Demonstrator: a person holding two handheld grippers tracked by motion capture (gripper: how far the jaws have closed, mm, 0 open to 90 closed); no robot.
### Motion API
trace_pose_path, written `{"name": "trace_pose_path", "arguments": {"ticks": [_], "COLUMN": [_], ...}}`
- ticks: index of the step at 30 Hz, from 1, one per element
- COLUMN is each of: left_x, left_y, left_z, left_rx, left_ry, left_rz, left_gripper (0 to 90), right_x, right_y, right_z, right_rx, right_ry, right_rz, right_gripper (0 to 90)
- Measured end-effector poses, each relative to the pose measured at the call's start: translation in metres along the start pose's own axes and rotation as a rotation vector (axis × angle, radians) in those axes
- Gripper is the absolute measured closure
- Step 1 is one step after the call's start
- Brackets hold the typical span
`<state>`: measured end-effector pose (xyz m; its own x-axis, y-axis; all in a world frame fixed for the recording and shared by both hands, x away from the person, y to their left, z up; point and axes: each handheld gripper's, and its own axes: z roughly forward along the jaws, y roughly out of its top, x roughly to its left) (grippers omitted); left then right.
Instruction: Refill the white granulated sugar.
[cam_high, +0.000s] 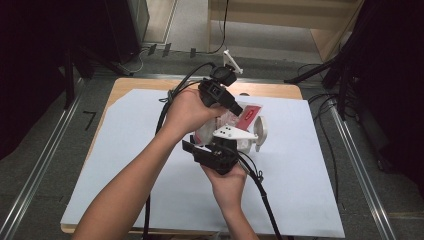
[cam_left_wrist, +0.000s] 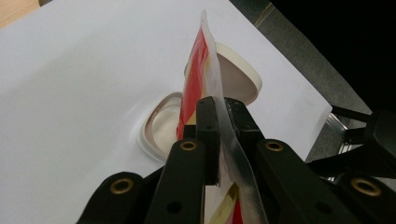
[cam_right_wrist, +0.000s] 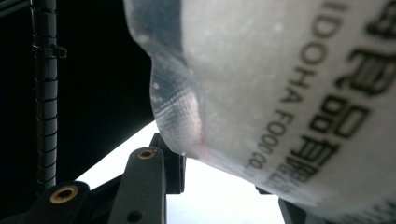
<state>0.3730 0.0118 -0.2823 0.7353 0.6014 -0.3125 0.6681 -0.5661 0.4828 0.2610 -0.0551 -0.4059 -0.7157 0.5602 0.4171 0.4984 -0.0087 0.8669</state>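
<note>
High view: both hands meet over the middle of the white sheet (cam_high: 125, 165) that covers the table. The left gripper (cam_high: 239, 111) comes down from above onto a red-and-clear plastic pouch (cam_high: 246, 116); the right gripper (cam_high: 212, 145) takes the pouch's bulk from below. A shallow white bowl (cam_high: 261, 131) sits just behind the pouch, partly hidden. Left gripper view: jaws pressed together on the flat sealed edge of the pouch (cam_left_wrist: 205, 70), which rises upright between them; beyond it on the sheet lie the bowl (cam_left_wrist: 243, 77) and a second white dish (cam_left_wrist: 159, 128), both looking empty, though the pouch hides part of them. Right gripper view: the pouch (cam_right_wrist: 280, 88), translucent with black printing, bulges between jaws that stand partly spread around it; the near pad (cam_right_wrist: 173, 168) touches its lower fold, so I judge it gripped. Judgement on progress: pouch is lifted and held at two points, seemingly ready to be torn or tipped; no opening in it is visible, nothing poured, so emptying it into the dishes is left to do.
</note>
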Motion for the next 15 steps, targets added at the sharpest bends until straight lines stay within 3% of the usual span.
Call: {"name": "trace_pose_path", "arguments": {"ticks": [3,15], "left_x": [0.0000,-0.0010], "left_y": [-0.0005,0.0011], "left_z": [0.0005,-0.0002], "left_rx": [-0.008,-0.005], "left_ry": [-0.004,-0.004], "left_rz": [-0.016,-0.015], "left_gripper": [85.8,85.7], "right_x": [0.0001,0.0003], "right_y": [-0.0001,0.0014], "right_z": [0.0000,-0.0014], "right_rx": [0.000,0.001], "right_ry": [-0.001,-0.003], "right_rz": [-0.003,-0.007], "right_gripper": [63.6,63.8]}}
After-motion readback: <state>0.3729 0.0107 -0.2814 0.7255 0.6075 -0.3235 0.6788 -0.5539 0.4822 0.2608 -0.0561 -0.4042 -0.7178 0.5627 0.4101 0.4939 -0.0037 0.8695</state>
